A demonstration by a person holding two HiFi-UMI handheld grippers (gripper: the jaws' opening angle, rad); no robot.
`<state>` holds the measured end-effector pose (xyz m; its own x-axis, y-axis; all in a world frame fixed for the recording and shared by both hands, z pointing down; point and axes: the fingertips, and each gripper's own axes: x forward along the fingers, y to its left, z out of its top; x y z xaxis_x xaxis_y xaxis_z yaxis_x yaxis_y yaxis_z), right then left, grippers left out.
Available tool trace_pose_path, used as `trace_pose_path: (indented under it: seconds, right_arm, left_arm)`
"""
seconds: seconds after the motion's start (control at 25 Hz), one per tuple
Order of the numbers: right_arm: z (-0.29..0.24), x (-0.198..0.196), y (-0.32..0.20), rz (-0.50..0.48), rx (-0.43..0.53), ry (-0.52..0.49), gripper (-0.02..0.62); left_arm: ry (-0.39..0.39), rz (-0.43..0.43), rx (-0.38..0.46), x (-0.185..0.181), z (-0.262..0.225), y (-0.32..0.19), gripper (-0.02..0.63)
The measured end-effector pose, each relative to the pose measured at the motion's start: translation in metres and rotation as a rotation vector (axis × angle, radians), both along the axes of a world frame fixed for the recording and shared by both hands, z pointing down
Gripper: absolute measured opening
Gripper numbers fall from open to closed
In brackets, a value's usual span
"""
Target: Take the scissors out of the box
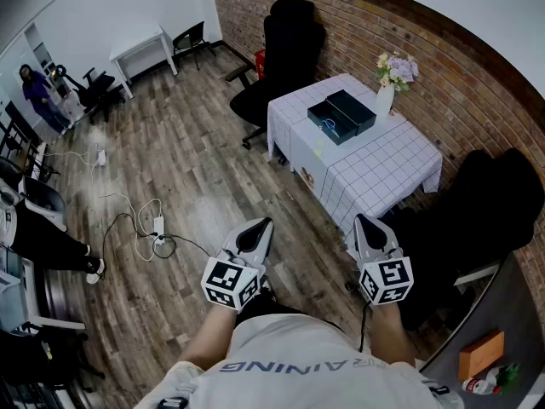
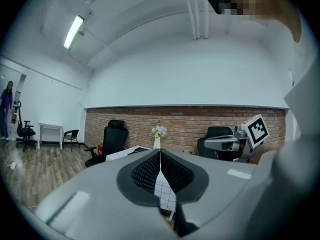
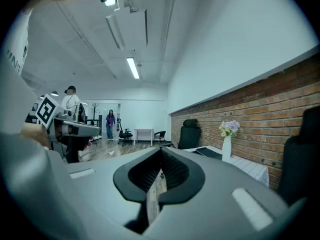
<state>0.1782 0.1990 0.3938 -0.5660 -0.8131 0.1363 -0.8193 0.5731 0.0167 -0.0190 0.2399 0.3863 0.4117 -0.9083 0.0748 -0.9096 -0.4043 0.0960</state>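
An open black box [image 1: 341, 116] lies on a table with a white checked cloth [image 1: 383, 164], its lid beside it. Something blue shows inside, too small to tell as scissors. Both grippers are held close to my body, well short of the table. My left gripper [image 1: 258, 228] is shut and empty; in the left gripper view its jaws [image 2: 160, 153] meet in a line. My right gripper [image 1: 364, 224] is also shut with nothing in it, its jaws [image 3: 161, 152] closed in the right gripper view. The box [image 3: 210, 153] shows there as a dark slab.
A white vase of flowers [image 1: 387, 92] stands at the table's far corner by the brick wall. Black office chairs [image 1: 285, 54] flank the table. Cables and a power strip [image 1: 153, 228] lie on the wood floor. A person [image 1: 38, 96] stands far off.
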Motion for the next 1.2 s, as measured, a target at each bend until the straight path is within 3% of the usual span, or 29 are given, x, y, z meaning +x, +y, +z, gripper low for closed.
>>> trace_pose_path:
  seconds: [0.72, 1.2]
  right_arm:
    - [0.019, 0.0, 0.013, 0.028, -0.044, 0.019, 0.014]
    - [0.031, -0.032, -0.042, 0.019, -0.08, 0.028, 0.014]
  left_arm:
    - [-0.005, 0.027, -0.036, -0.001, 0.012, 0.008, 0.003]
    - [0.013, 0.029, -0.064, -0.031, 0.026, -0.042, 0.003]
